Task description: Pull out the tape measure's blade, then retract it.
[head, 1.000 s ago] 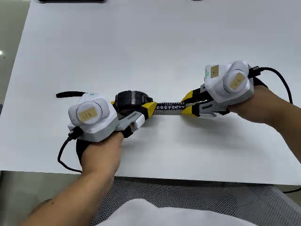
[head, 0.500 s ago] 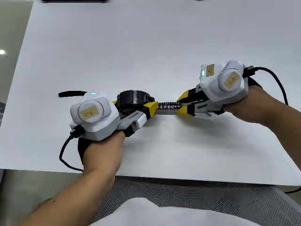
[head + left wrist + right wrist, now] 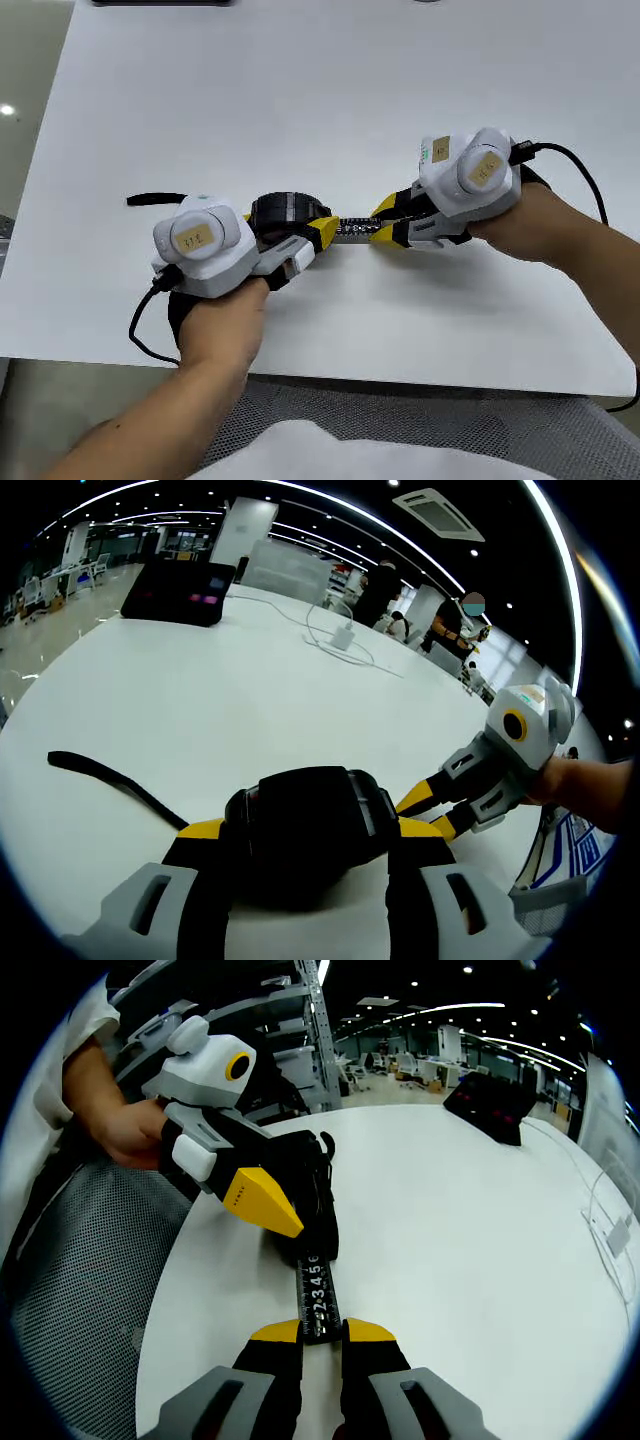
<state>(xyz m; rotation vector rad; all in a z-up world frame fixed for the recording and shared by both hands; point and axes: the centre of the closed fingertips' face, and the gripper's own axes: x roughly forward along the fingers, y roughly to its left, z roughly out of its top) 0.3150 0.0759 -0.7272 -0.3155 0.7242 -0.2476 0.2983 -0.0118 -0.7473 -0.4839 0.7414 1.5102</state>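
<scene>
Here we are over the white tabletop (image 3: 300,90), both hands in play. The left tool (image 3: 310,845) has its two jaws clamped on either side of the tape measure (image 3: 288,215), the black case sitting snug between the yellow tips and resting on the tabletop near its front edge. Over on the other side, the right tool (image 3: 383,221) has its jaws pressed close together, pinching the end of the blade (image 3: 352,228) between its yellow tips. Only a short stretch of blade is out, running straight from the mouth of the case across to the right tool, low over the tabletop (the right gripper view shows it nicely, black with pale numerals, the tip lost between the jaws). The two tools are close, nearly nose to nose, with just that strip of blade between them.

A black strap (image 3: 155,199) trails off the case and lies flat on the tabletop to the left. A dark cable (image 3: 585,165) loops away from the back of the right tool. At the tabletop's far end sits a dark panel (image 3: 180,590), and a grey mesh chair (image 3: 80,1290) shows just below the near edge.
</scene>
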